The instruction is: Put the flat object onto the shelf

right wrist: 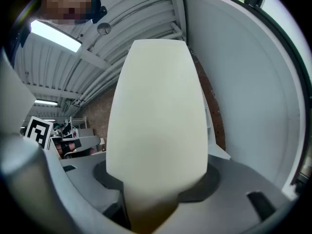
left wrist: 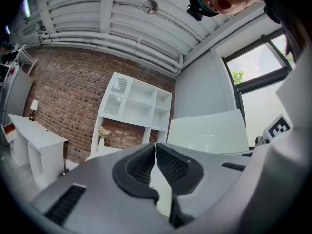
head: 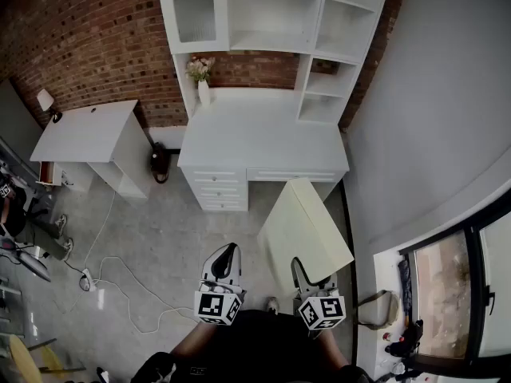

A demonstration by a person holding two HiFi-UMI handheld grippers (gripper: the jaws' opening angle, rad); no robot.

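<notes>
The flat object is a cream board, held out in front of me at a tilt. My right gripper is shut on its near edge. In the right gripper view the board fills the middle and rises from between the jaws of the right gripper. My left gripper is beside it, shut and holding nothing; its pads meet in the left gripper view, where the board shows to the right. The white shelf unit stands on a white desk against the brick wall, some way ahead.
A vase of flowers stands on the desk's back left. A second white table is at the left. Cables and a power strip lie on the floor at left. A grey wall and window close off the right.
</notes>
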